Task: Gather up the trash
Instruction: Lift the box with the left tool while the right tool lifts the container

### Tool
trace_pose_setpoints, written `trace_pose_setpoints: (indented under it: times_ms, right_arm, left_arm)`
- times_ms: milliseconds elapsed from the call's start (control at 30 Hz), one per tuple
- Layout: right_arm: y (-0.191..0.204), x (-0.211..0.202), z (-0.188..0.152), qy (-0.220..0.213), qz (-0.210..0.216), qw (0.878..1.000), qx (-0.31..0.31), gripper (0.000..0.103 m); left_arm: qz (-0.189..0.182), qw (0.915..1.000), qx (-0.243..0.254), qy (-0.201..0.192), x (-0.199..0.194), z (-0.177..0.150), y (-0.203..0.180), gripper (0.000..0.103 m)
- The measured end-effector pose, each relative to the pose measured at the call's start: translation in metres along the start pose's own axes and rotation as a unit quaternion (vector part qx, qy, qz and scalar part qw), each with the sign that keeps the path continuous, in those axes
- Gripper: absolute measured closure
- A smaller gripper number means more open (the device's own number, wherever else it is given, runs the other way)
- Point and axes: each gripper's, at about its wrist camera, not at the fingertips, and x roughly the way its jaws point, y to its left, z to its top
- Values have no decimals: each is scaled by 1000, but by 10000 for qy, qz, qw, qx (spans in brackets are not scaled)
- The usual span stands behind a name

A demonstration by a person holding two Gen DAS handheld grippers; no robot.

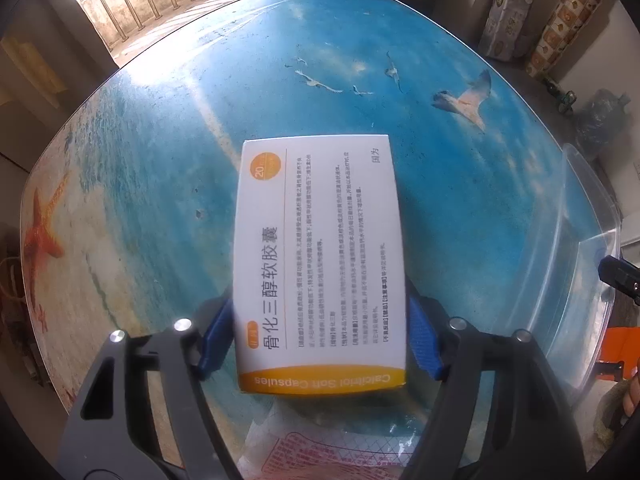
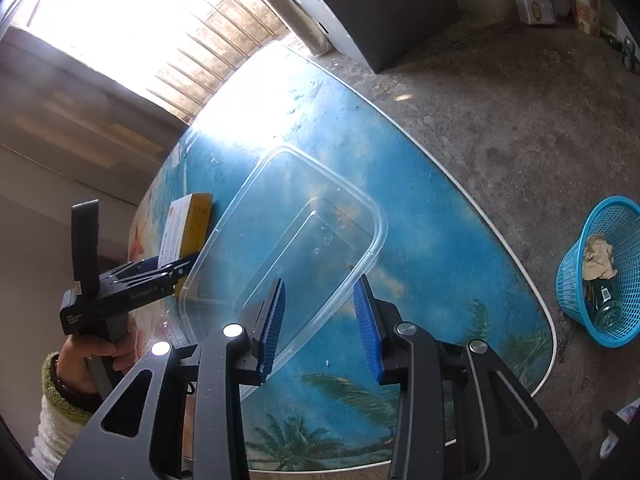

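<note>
A white medicine box (image 1: 320, 248) with an orange end lies flat on the sea-print table (image 1: 160, 140). My left gripper (image 1: 318, 300) points steeply down, and its blue pads (image 1: 218, 336) sit against the box's two long sides, shut on it. The right wrist view shows the same box (image 2: 188, 228) in the left gripper (image 2: 160, 268), which a hand holds. A clear plastic container (image 2: 320, 208) stands beside the box. My right gripper (image 2: 320, 280) hovers open over the container's near end, its pads apart and touching nothing.
A blue mesh basket (image 2: 604, 272) stands on the concrete floor right of the table, holding crumpled paper and a dark bottle. A pink-printed plastic wrapper (image 1: 320, 452) lies under the left gripper. The table's white rim (image 2: 500, 224) runs close on the right. A dark box (image 2: 380, 12) sits on the floor behind.
</note>
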Motion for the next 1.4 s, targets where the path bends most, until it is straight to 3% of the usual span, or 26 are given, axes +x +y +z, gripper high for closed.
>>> trace_pose_setpoints:
  times_ms: [133, 233, 400, 667, 767, 1100, 1400]
  right_arm:
    - [7, 0, 13, -91, -167, 9998, -83, 67]
    - [8, -3, 10, -143, -301, 9994, -44, 57]
    - [9, 4, -6, -26, -455, 9988, -165, 57]
    - [13, 9, -13, -81, -583, 9978, -306, 92]
    - [10, 6, -13, -93, -467, 9986, -246, 98]
    - [9, -19, -10, -428, -491, 9970, -416, 99]
    - [3, -45, -18, -739, -469, 9952, -436, 99]
  left_arm:
    - [-29, 10000, -32, -19, 1, 0, -2, 34]
    - [-5, 10000, -20, -53, 1, 1, -1, 34]
    - [32, 9999, -9, -111, 4, 8, -2, 32]
    - [64, 9997, 0, -245, 4, 14, -3, 36]
    - [110, 9995, 21, -279, 2, 14, -4, 36]
    - [295, 9948, 250, -947, -54, 3, -19, 36]
    - [717, 9793, 535, -1816, -121, -24, -54, 36]
